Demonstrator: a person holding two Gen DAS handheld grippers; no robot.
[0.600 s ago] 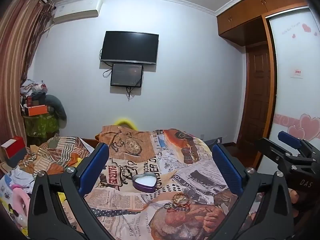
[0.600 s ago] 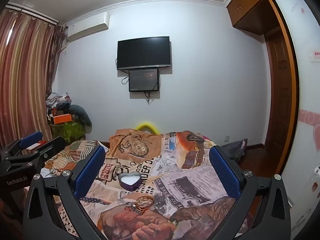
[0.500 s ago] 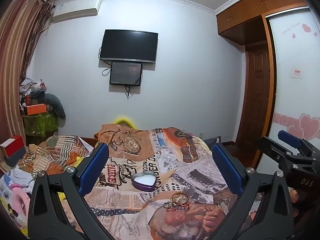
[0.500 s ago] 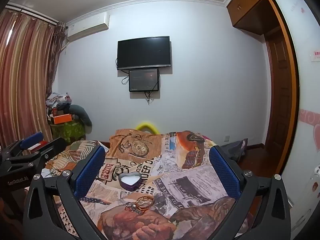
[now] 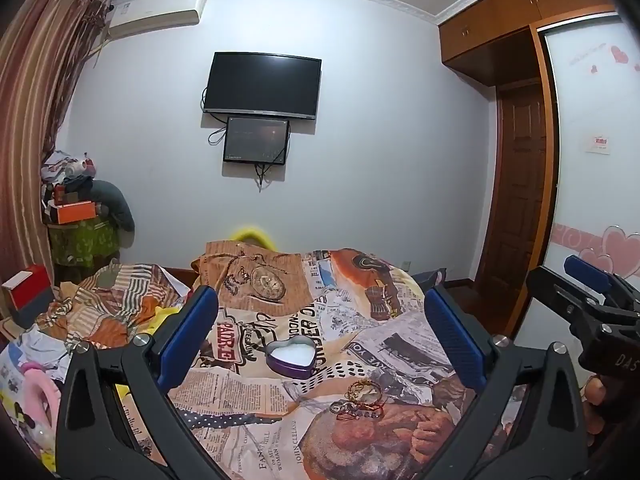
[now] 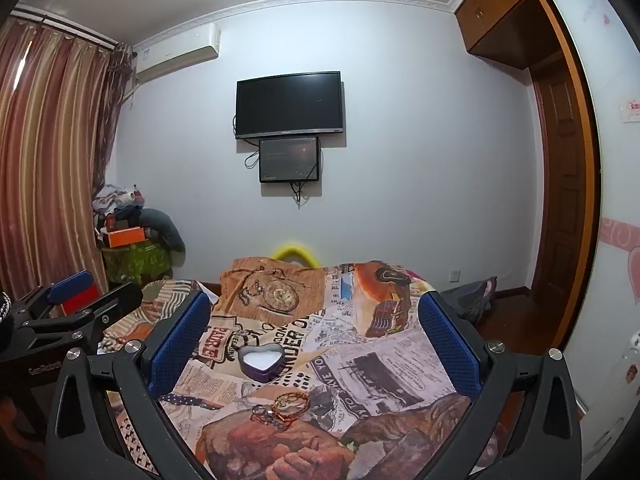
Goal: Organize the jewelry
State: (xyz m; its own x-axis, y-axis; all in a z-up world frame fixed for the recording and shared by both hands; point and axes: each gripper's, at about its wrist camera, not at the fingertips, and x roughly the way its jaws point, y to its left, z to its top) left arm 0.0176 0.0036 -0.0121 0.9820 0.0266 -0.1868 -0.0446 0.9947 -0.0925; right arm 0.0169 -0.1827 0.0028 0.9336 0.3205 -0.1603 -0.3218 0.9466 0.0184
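- The left gripper (image 5: 320, 336) is wide open and holds nothing; it hovers above the bed (image 5: 400, 344), well apart from the jewelry.
- The right gripper (image 6: 314, 334) is also wide open and empty, beside the left one.
- The jewelry (image 5: 362, 396) — a gold bracelet with some small red and dark pieces — lies in a loose pile on the bedspread, near the front edge.
- The heart box (image 5: 291, 357) stands just behind the pile, apart from it. It has no lid on, and the inside looks white and empty.
- Risk: the pieces seem tangled, so a pinch on one may pull the others along, and they may drop before they reach the box.
- Risk: the bedspread is soft and wrinkled; the fingers may catch cloth together with the thin chain, or miss the chain.
- Risk: the box is small and probably light — a push from a finger may slide or tip it on the soft bed.
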